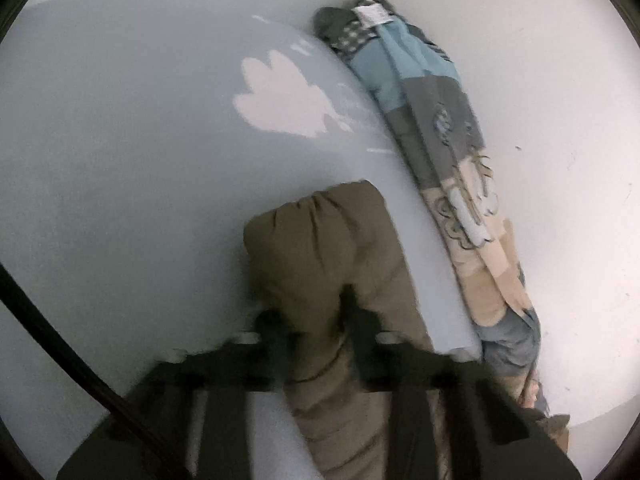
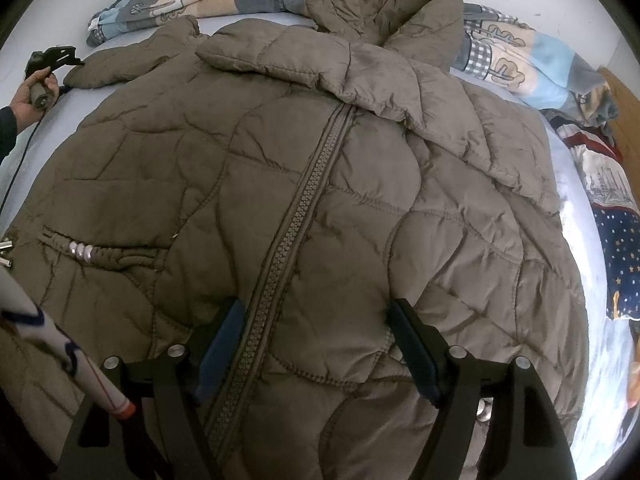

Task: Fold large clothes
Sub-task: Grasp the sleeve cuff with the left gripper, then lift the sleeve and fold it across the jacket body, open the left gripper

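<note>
Your bed (image 2: 576,184) is carrying the whole job: the big olive quilted coat (image 2: 320,200) lies spread front-up on the pale blue sheet, zipper (image 2: 296,216) closed down the middle and hood (image 2: 384,8) flopped toward the patchwork blanket (image 2: 516,60) bunched along the far edge. Flat and zipped like that makes sense, since it gives you a tidy slab to fold sleeves over.

The sleeve (image 1: 320,248) on your left is stretched out sideways, and your left hand-held gripper (image 1: 316,320) is clenched on it just short of the cuff, so I'd guess that sleeve goes in first. From the other camera you can see your hand (image 2: 28,96) wrapped round the handle, out at the coat's far corner, angled down onto the sheet.

Your right hand-held gripper (image 2: 316,344) is released, jaws wide, straddling the zipper low on the coat and pointing steeply down. Whether its fingertips actually touch the fabric, can't tell
</note>
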Tool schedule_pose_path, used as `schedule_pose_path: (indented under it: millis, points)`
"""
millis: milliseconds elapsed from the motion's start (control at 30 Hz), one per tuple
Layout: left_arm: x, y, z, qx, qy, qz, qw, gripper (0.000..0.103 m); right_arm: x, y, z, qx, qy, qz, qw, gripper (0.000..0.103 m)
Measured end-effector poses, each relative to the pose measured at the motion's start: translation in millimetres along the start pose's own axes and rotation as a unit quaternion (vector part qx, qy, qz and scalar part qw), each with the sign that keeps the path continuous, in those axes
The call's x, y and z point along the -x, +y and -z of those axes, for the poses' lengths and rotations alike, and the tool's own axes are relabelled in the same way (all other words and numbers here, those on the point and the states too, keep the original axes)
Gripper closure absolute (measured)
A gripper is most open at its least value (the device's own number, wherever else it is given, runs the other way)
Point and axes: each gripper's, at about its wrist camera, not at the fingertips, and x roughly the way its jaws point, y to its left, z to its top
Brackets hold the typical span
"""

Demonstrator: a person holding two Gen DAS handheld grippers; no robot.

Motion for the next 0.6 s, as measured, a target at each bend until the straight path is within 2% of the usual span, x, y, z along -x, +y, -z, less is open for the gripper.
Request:
schedule_pose_path:
  millis: [133, 233, 333, 467, 600]
  points:
    - [24, -17, 1, -0.021, -0.013, 0.011, 0.9996, 0.086, 1, -2, -2, -0.005, 0.001, -0.005, 1.000, 0.023]
    - [51, -43, 5, -0.059, -0.016, 0.031, 0.9977, 0.086, 6, -8, -4, -0.014, -0.002, -0.014, 1.000, 0.024]
    - [82, -80, 14, -0.100, -0.018, 0.055, 0.9933, 0.086, 18, -30, -9, -0.065, -0.021, -0.032, 0.997, 0.025]
    - [127, -143, 37, -0.153, -0.016, 0.096, 0.9834, 0.086, 35, -63, -15, -0.118, -0.049, -0.025, 0.991, 0.025]
    - [180, -221, 91, -0.230, -0.005, 0.147, 0.9621, 0.086, 52, -87, -13, -0.159, -0.073, -0.021, 0.984, 0.025]
